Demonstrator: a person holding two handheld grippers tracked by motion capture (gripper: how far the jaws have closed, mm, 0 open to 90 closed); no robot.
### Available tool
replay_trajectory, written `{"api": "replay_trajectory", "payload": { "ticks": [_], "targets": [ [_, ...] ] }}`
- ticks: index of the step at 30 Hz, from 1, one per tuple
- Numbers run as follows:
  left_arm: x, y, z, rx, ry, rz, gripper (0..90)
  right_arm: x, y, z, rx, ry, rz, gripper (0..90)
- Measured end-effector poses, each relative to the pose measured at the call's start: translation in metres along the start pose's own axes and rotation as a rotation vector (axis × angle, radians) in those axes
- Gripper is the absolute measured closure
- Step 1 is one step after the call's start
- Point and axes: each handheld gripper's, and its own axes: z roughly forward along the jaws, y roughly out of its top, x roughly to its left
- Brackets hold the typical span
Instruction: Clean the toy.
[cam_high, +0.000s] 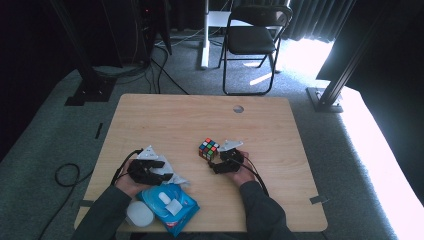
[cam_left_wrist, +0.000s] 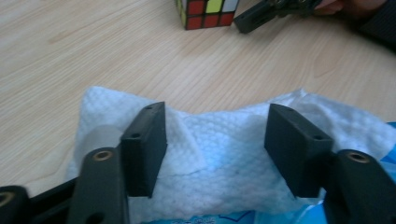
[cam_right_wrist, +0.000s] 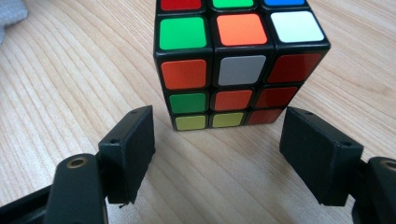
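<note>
Both the left gripper (cam_high: 159, 172) and right gripper (cam_high: 216, 165) hover low, jaws spread wide.

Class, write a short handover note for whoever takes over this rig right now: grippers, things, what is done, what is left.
Left gripper: open, jaws either side of the white wipe, which lies by the blue wipe pack.
Right gripper: open, just short of the puzzle cube, not touching it.
Done: a wipe is out of the pack; cube stands on the table.
Left: probably close on wipe and cube.

Daylight glare at right — dim, soft pictures.
</note>
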Motion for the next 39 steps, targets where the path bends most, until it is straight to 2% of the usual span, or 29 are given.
{"api": "replay_trajectory", "payload": {
  "ticks": [1,6,9,11,16,20,23,26,28,29,35,39],
  "targets": [
    [0.001,0.000,0.000,0.003,0.012,-0.006,45.3,0.000,0.000,0.000,0.000,0.000,0.000,26.3],
    [0.008,0.001,-0.002,0.006,0.059,-0.037,72.7,0.000,0.000,0.000,0.000,0.000,0.000,26.3],
    [0.009,0.000,-0.003,0.005,0.080,-0.034,84.3,0.000,0.000,0.000,0.000,0.000,0.000,26.3],
    [0.010,0.000,-0.004,0.003,0.081,-0.031,88.2,0.000,0.000,0.000,0.000,0.000,0.000,26.3],
    [0.009,0.001,-0.004,0.002,0.071,-0.028,86.6,0.000,0.000,0.000,0.000,0.000,0.000,26.3],
    [0.007,0.000,-0.001,-0.006,0.020,-0.026,60.9,0.000,0.000,0.000,0.000,0.000,0.000,26.3],
    [0.004,0.000,0.001,0.009,0.033,-0.013,44.5,0.000,0.000,0.000,0.000,0.000,0.000,26.3],
    [0.005,-0.003,0.002,0.010,0.028,-0.016,39.0,0.000,0.000,0.000,0.000,0.000,0.000,26.3],
    [0.006,-0.003,0.002,0.012,0.026,-0.020,39.0,0.000,0.000,0.000,0.000,0.000,0.000,26.3],
    [0.006,-0.003,0.002,0.018,0.040,-0.019,40.9,0.000,0.000,0.000,0.000,0.000,0.000,26.3],
    [0.010,-0.002,-0.001,0.026,0.099,-0.034,71.1,0.000,0.000,0.000,0.000,0.000,0.000,26.3],
    [0.016,-0.001,-0.006,0.006,0.108,-0.051,82.7,0.000,0.000,0.000,0.000,0.000,0.000,26.3]
  ]
}}
